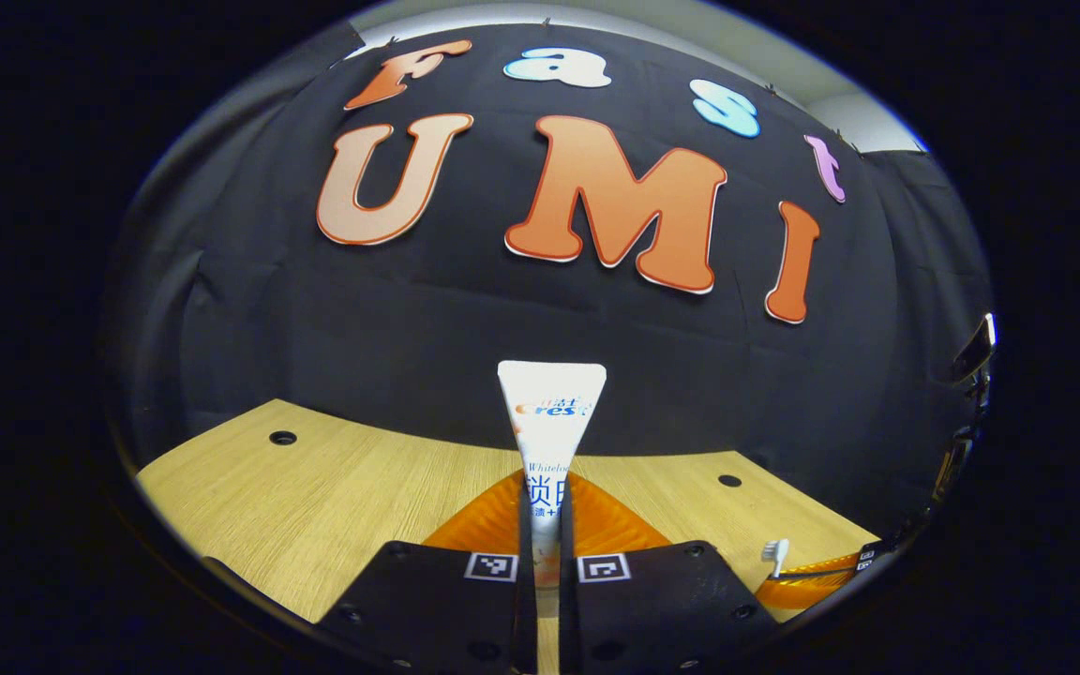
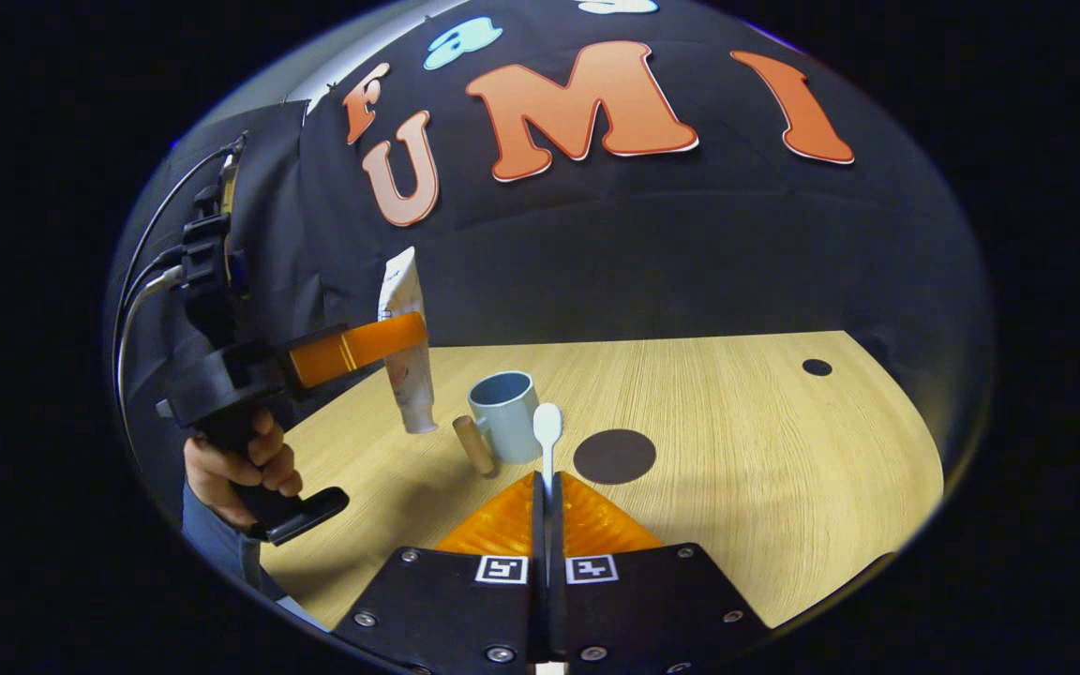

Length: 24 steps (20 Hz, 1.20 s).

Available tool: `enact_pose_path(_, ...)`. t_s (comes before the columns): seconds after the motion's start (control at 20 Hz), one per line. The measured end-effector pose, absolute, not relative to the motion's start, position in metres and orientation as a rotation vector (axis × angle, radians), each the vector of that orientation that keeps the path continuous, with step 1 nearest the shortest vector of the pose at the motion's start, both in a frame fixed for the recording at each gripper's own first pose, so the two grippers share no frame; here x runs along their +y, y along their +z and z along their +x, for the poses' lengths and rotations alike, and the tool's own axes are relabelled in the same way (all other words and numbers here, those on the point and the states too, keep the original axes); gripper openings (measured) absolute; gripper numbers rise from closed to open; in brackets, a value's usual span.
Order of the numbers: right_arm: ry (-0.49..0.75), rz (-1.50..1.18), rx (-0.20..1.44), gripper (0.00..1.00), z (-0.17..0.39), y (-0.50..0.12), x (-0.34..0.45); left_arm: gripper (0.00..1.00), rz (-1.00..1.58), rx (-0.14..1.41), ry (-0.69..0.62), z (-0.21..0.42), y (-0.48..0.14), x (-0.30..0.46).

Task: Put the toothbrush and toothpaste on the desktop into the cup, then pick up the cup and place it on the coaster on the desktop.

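Cup (image 2: 505, 413) stands between raised toothpaste (image 2: 406, 349) and coaster (image 2: 614, 456)

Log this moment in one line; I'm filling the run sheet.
left tool: holds toothpaste tube | right tool: holds toothbrush | mug: empty, off coaster

Left gripper (image 1: 545, 525) clamped and raised, right gripper (image 2: 547, 511) clamped, hand (image 2: 238, 469) wrapping left handle

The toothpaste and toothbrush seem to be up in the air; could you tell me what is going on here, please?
A person holds a gripper in each hand. The left gripper is shut on the toothpaste, lifted off the desktop beside the cup. The right gripper is shut on the toothbrush, head pointing forward. The cup looks empty and stands beside the coaster, not on it.
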State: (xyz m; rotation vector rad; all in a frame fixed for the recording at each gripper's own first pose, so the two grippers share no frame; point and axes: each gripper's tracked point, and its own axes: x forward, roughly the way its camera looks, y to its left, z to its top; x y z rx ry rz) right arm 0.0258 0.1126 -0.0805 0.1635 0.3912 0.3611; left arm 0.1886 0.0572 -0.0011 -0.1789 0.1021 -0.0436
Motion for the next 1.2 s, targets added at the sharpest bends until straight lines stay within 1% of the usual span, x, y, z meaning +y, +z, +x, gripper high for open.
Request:
enact_pose_path(0.1, 0.356, 0.17, 0.372, 0.0, 0.026, -0.074, 0.11, 0.09, -0.171, 0.055, -0.026, 0.204, 0.006, 0.062)
enact_pose_path(0.35, 0.327, 0.163, 0.318, 0.0, 0.034, -0.057, 0.1, 0.08, -0.205, -0.05, -0.036, 0.24, 0.018, 0.064)
enact_pose_path(0.5, 0.31, 0.161, 0.293, 0.0, 0.035, -0.052, 0.093, 0.08, -0.236, -0.035, -0.061, 0.258, -0.002, 0.058)
enact_pose_path(0.75, 0.325, 0.155, 0.256, 0.0, 0.037, -0.043, 0.096, 0.09, -0.274, 0.053, -0.062, 0.275, -0.053, 0.061)
enact_pose_path(1.0, 0.338, 0.147, 0.255, 0.0, 0.04, -0.045, 0.106, 0.09, -0.276, 0.048, -0.064, 0.27, -0.066, 0.062)
enact_pose_path(1.2, 0.343, 0.15, 0.245, 0.0, 0.045, -0.041, 0.11, 0.09, -0.245, 0.073, -0.076, 0.266, -0.082, 0.054)
